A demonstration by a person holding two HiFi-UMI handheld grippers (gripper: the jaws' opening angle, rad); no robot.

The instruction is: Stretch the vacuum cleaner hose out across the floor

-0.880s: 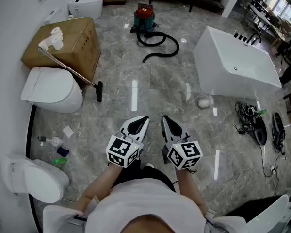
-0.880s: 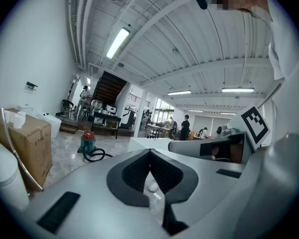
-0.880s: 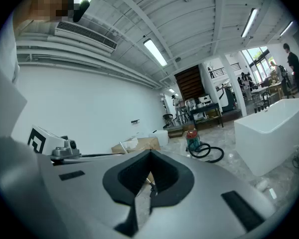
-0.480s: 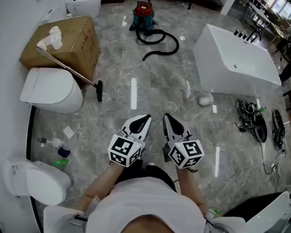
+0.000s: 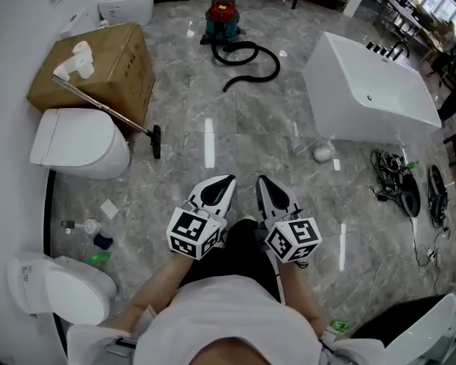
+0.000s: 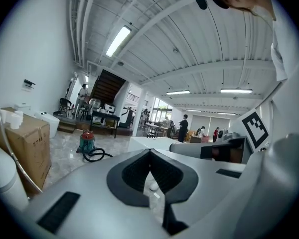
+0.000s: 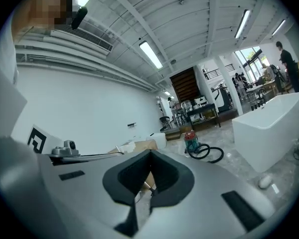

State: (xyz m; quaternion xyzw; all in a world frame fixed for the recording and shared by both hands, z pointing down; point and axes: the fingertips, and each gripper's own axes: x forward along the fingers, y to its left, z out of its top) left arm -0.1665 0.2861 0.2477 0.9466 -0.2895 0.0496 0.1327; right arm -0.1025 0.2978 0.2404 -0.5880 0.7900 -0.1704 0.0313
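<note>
Black vacuum hose [image 5: 277, 65] lies coiled on the marble floor [image 5: 235, 124] beside the red vacuum cleaner [image 5: 222, 15], well ahead of the left gripper [image 5: 226, 181] and right gripper [image 5: 263, 181]. Left gripper view: fingers [image 6: 79, 188] pressed together, empty. Right gripper view: likewise.

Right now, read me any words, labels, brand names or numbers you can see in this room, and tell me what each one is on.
No text can be read in any view.
Brown cardboard box: faint marks on its side, too small to read.
Red and green vacuum cleaner: no legible label.
Left gripper and right gripper: black-and-white square markers only, no letters.
</note>
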